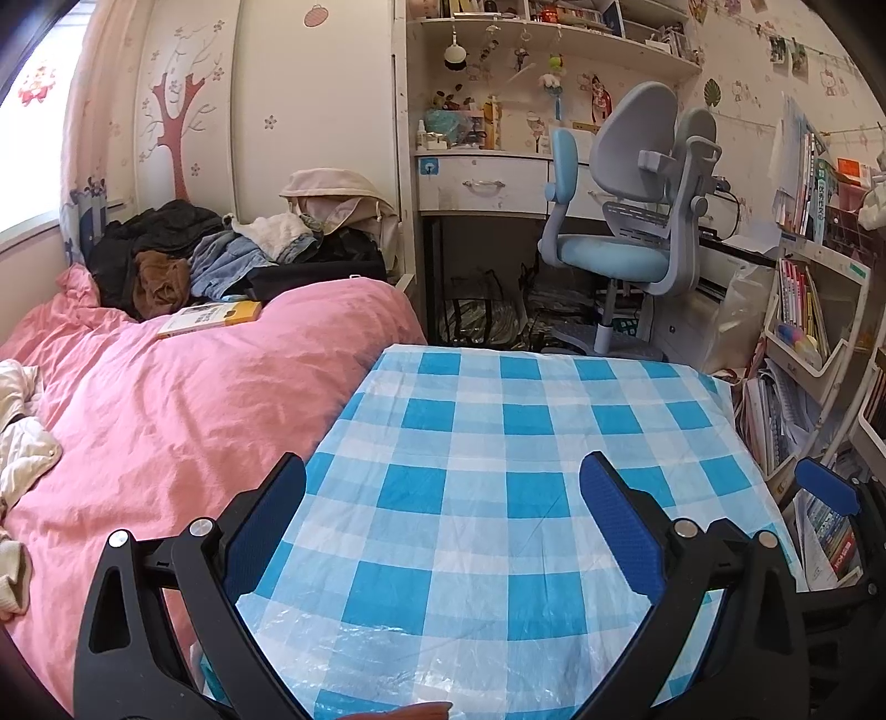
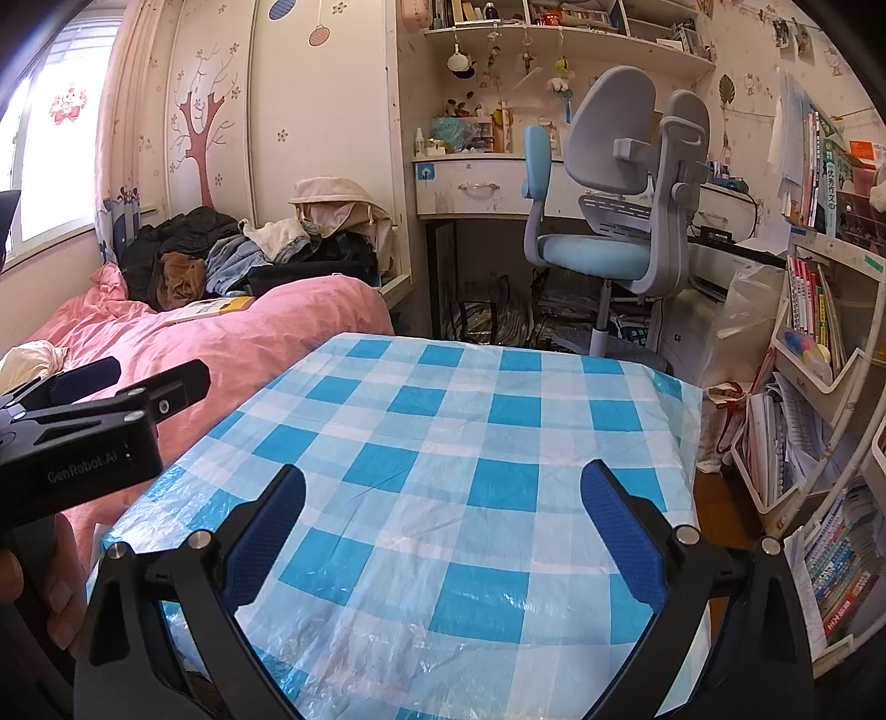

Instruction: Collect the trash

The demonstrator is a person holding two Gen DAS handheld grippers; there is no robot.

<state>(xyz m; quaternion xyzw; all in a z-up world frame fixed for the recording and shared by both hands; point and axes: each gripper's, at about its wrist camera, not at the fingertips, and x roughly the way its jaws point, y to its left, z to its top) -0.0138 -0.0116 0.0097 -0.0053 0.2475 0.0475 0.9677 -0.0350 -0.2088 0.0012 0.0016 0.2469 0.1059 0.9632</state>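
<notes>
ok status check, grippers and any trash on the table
Left gripper open, empty. Right gripper open, empty. No trash visible on the checked tablecloth. Nothing in the way.

A small bedroom in daylight from a window (image 2: 33,183) on the left. The wardrobe (image 1: 249,111) bears a pink tree decal (image 1: 177,127). A bed (image 1: 183,399) under a pink quilt carries a heap of clothes (image 1: 221,255) and a book (image 1: 210,318). Ahead stands a white desk (image 1: 482,183) with shelves (image 1: 554,33) above and a blue-grey chair (image 1: 626,221) before it. Bookracks (image 2: 819,343) crowd the right wall. A table under a blue checked cloth (image 1: 498,471) fills the foreground
</notes>
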